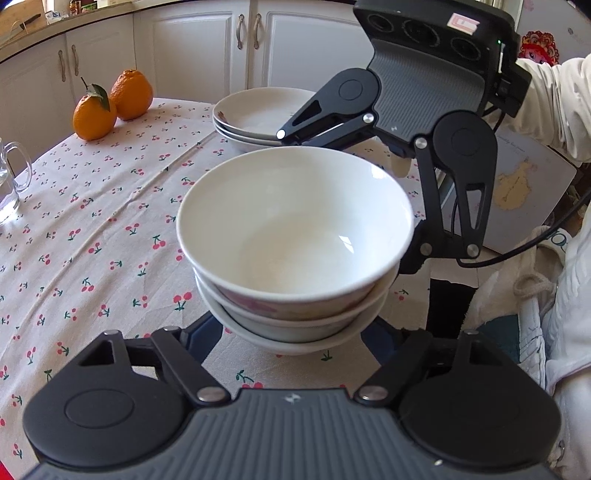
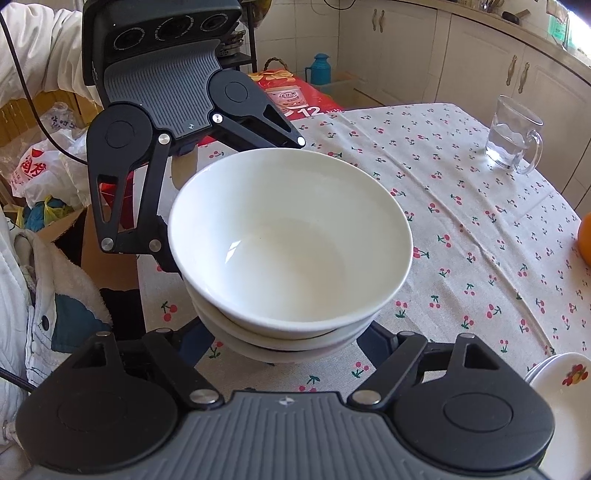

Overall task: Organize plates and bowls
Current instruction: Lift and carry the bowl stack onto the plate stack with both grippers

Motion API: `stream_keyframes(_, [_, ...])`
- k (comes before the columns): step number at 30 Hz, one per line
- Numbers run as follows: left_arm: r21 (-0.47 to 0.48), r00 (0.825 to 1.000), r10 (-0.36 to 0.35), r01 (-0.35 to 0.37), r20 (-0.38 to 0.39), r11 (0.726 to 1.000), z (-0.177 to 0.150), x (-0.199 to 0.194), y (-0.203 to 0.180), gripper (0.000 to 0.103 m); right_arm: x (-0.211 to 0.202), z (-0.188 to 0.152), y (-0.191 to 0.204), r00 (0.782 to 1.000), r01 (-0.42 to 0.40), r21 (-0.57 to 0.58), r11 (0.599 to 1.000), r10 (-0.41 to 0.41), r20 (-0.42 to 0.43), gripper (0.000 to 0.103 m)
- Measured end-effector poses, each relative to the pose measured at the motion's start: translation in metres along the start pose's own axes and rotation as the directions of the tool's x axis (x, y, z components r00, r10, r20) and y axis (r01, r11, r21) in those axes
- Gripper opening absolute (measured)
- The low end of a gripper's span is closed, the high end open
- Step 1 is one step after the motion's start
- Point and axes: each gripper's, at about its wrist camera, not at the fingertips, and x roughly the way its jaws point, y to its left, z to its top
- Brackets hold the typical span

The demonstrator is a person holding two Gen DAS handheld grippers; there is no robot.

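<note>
Cherry-print tablecloth (image 1: 92,229) carries a stack of white bowls (image 1: 295,229) near its edge, the left gripper (image 1: 291,332) and right gripper (image 2: 291,343) each clenched on the stack from opposite sides.

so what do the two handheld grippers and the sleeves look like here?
Both the left gripper and right gripper match: black linkage arms with silver pivot pins, a ribbed grey body, and a black head with three round lens ports. The right carries a pink-and-white sticker. Black cables trail off both. Sleeves are white and padded.
</note>
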Motion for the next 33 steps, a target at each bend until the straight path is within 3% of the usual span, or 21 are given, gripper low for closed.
stream_keyframes(9, [0.016, 1.000, 0.020, -0.021, 0.022, 1.000, 0.026, 0.000, -0.010, 0.081, -0.021, -0.008, -0.007, 1.000, 0.014, 0.007, 1.000, -0.014, 0.026, 0.086])
stream_keyframes(18, [0.053, 0.998, 0.016, -0.020, 0.068, 0.998, 0.090, 0.016, -0.004, 0.081, -0.073, -0.022, -0.037, 0.993, 0.099, -0.008, 0.995, -0.098, 0.065, 0.086])
stream_keyframes(28, [0.149, 0.997, -0.006, -0.006, 0.081, 0.989, 0.162, 0.070, 0.009, 0.081, -0.115, -0.058, -0.090, 0.973, 0.220, 0.043, 0.975, -0.222, 0.068, 0.087])
stream_keyframes(33, [0.179, 0.997, -0.029, 0.016, 0.068, 0.984, 0.182, 0.100, 0.014, 0.081, -0.120, -0.082, -0.119, 0.964, 0.252, 0.115, 0.961, -0.259, 0.053, 0.087])
